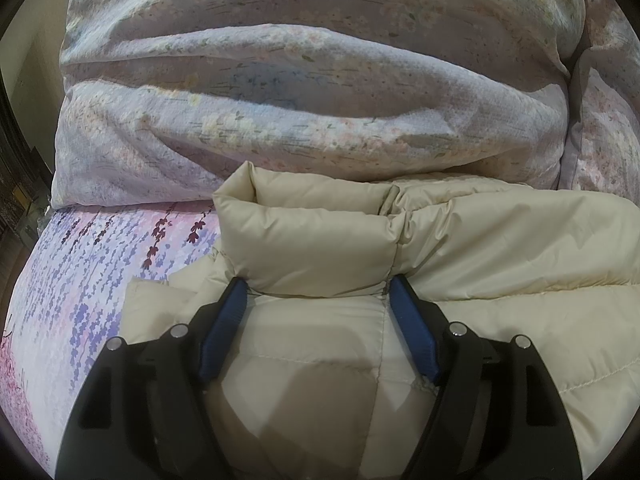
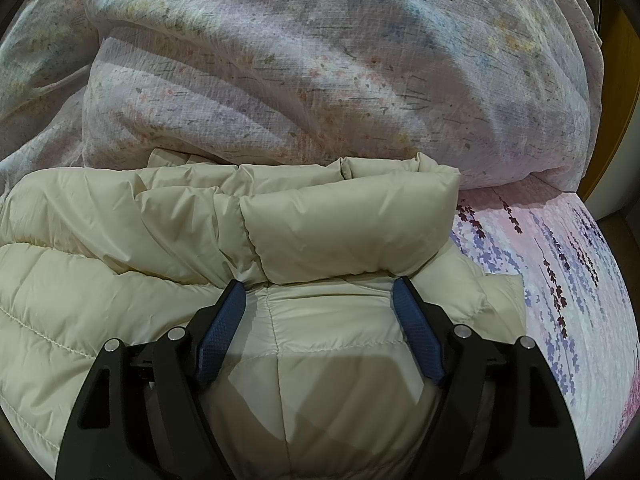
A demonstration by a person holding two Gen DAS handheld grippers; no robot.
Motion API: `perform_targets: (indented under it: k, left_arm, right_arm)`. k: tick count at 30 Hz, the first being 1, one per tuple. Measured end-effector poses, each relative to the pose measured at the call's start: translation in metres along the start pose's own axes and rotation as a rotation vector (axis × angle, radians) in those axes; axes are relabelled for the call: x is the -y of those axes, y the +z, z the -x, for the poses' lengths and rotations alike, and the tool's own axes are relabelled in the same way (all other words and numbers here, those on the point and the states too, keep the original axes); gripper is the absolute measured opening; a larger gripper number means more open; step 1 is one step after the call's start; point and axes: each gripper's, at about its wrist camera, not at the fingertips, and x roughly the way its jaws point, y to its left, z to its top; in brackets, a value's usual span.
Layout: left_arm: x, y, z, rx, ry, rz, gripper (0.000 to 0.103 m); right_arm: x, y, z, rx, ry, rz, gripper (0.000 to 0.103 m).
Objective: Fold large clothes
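Cream quilted jacket (image 1: pixel 480 264) lying on floral bedsheet (image 1: pixel 80 280), against bunched duvet (image 1: pixel 300 80). Left gripper (image 1: pixel 318 286) and right gripper (image 2: pixel 320 286) hovering wide open astride puffy fold, gripping nothing. Likely mid-fold; next: closing on edges, lifting together.

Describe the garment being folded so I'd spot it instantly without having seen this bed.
On the bed's lavender-flower sheet, in front of the heaped floral duvet, lies a cream puffer jacket. Its smooth, stitched, puffy panels carry no print, unlike all the bedding around it.
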Motion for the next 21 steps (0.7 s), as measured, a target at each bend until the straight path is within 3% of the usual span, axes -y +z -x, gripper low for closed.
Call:
perform_targets:
  k: [7, 13, 21]
  left_arm:
    - [-0.009, -0.004, 0.019, -0.038, -0.031, 0.004, 0.074]
    - [-0.046, -0.014, 0.061, -0.021, -0.121, 0.029, 0.074]
    - [-0.112, -0.053, 0.093, -0.061, -0.158, 0.106, 0.074]
  right_arm:
    - [0.014, 0.003, 0.015, -0.051, 0.033, -0.024, 0.078]
    - [0.066, -0.007, 0.069, -0.034, 0.123, -0.180, 0.078]
    - [0.130, -0.053, 0.100, -0.137, 0.188, -0.396, 0.078]
